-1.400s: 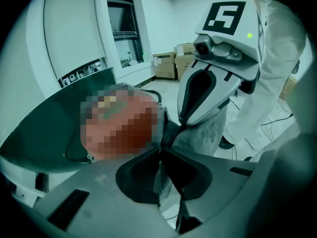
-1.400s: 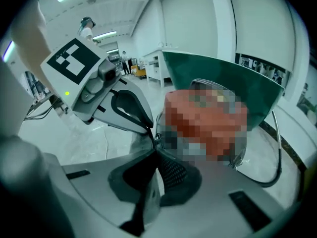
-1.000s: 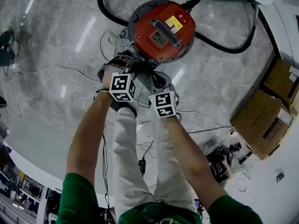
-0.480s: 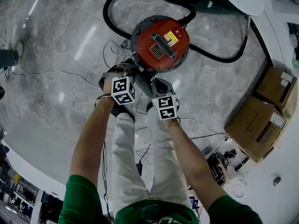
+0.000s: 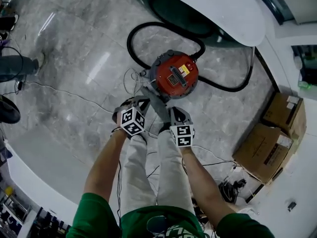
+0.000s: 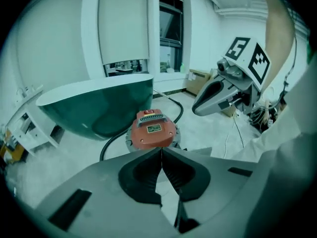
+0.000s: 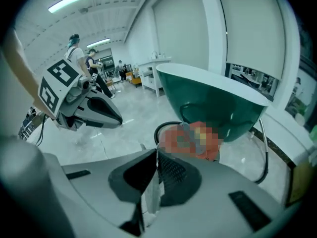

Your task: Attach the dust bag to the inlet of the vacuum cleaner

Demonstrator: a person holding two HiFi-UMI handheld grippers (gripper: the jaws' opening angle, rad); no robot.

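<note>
Clamps shut on an edge of the dust bag [image 7: 150, 195] at the right gripper [image 7: 156, 151]; pinches tip to tip, apparently on it too, at the left gripper [image 6: 161, 151]. Hangs mid-frame, just below the red vacuum cleaner [image 5: 174, 76]. Carrying step, probably; next calls for mating bag mouth to the unseen inlet.

Green tub [image 5: 171, 6] with white rim, standing on grey marble floor [image 5: 74, 38]. Right of tub: two cardboard boxes [image 5: 260, 150]. Left of tub: thin cables [image 5: 59, 90] and a bystander's shoe [image 5: 35, 62]. Past the tub: white tables [image 7: 153, 76] and standing people [image 7: 74, 46].
</note>
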